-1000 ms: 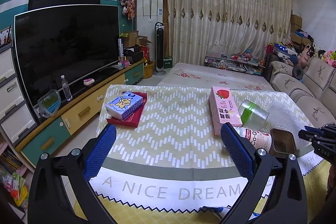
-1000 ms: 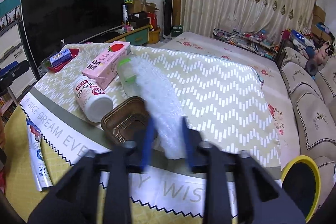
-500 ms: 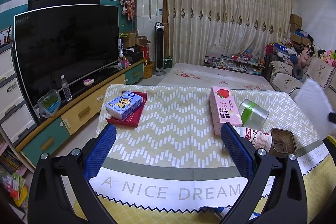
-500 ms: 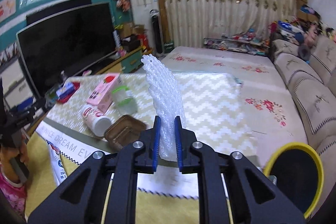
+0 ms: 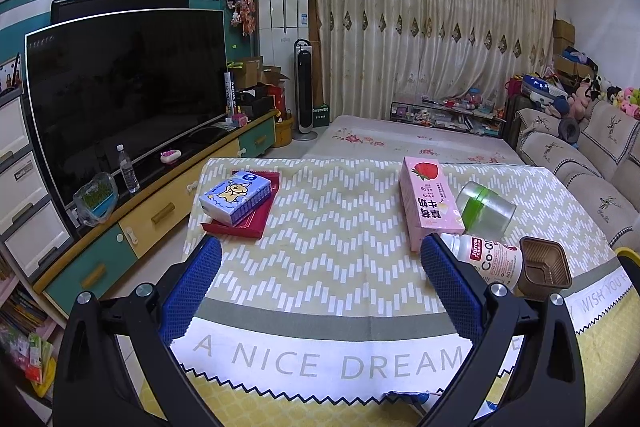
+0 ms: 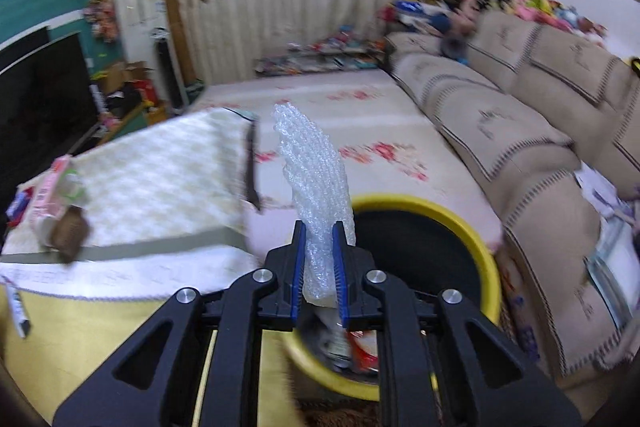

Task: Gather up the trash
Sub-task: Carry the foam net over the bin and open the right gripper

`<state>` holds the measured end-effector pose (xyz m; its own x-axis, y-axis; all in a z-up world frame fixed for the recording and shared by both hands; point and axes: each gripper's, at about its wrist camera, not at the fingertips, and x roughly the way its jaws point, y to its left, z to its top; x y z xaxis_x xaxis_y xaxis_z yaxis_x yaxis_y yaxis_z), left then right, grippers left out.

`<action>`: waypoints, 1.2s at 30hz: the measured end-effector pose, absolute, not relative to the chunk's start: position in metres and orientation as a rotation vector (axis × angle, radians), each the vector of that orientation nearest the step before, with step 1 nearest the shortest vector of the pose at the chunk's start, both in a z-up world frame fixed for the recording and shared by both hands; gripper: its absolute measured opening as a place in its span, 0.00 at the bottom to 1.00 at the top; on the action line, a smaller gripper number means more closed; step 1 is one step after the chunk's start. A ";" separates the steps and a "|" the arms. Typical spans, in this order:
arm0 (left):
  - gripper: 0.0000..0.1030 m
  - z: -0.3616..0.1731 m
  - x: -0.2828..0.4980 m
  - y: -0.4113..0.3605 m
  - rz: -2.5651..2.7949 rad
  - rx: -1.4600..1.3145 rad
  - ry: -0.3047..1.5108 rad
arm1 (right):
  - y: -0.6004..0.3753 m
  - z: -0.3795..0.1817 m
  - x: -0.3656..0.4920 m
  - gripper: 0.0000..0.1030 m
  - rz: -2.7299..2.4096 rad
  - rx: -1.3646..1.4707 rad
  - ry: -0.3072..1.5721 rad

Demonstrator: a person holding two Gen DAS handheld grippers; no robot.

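Right wrist view: the right gripper [image 6: 319,267], jaws clamped on a strip of bubble wrap [image 6: 316,187], has swung away from the bench [image 6: 132,163] and now hangs over the yellow bin [image 6: 486,247], ready to drop it. Left gripper [image 5: 320,291] waits, jaws apart.
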<state>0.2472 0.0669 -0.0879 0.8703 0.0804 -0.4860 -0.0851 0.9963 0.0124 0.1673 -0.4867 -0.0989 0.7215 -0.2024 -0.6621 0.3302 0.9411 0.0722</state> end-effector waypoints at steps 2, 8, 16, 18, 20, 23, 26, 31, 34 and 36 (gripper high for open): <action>0.95 -0.088 0.247 0.067 0.087 -0.010 0.510 | -0.499 -0.111 0.166 0.13 -0.336 0.200 0.732; 0.95 -0.092 0.249 0.067 0.085 -0.002 0.516 | -0.520 -0.144 0.169 0.24 -0.427 0.222 0.794; 0.95 -0.091 0.249 0.063 0.079 0.010 0.518 | -0.516 -0.141 0.167 0.45 -0.431 0.224 0.764; 0.95 -0.090 0.249 0.062 0.080 0.015 0.516 | -0.511 -0.136 0.167 0.50 -0.419 0.221 0.749; 0.95 -0.091 0.250 0.060 0.080 0.027 0.517 | -0.504 -0.131 0.167 0.50 -0.404 0.212 0.735; 0.95 -0.092 0.252 0.055 0.073 0.040 0.528 | -0.493 -0.126 0.167 0.51 -0.378 0.207 0.729; 0.95 -0.085 0.249 0.053 0.073 0.027 0.536 | -0.487 -0.122 0.164 0.51 -0.356 0.199 0.718; 0.95 -0.070 0.225 0.044 0.057 -0.005 0.595 | -0.482 -0.115 0.160 0.54 -0.340 0.198 0.695; 0.95 -0.075 0.205 0.037 0.040 -0.062 0.669 | -0.481 -0.116 0.160 0.55 -0.322 0.208 0.691; 0.95 -0.085 0.195 0.027 0.040 -0.069 0.713 | -0.479 -0.117 0.160 0.55 -0.308 0.217 0.693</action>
<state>0.1953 0.0275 -0.0846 0.7560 0.0128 -0.6544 -0.0597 0.9970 -0.0495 0.1600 -0.4794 -0.1169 0.7273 -0.2055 -0.6548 0.3480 0.9328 0.0938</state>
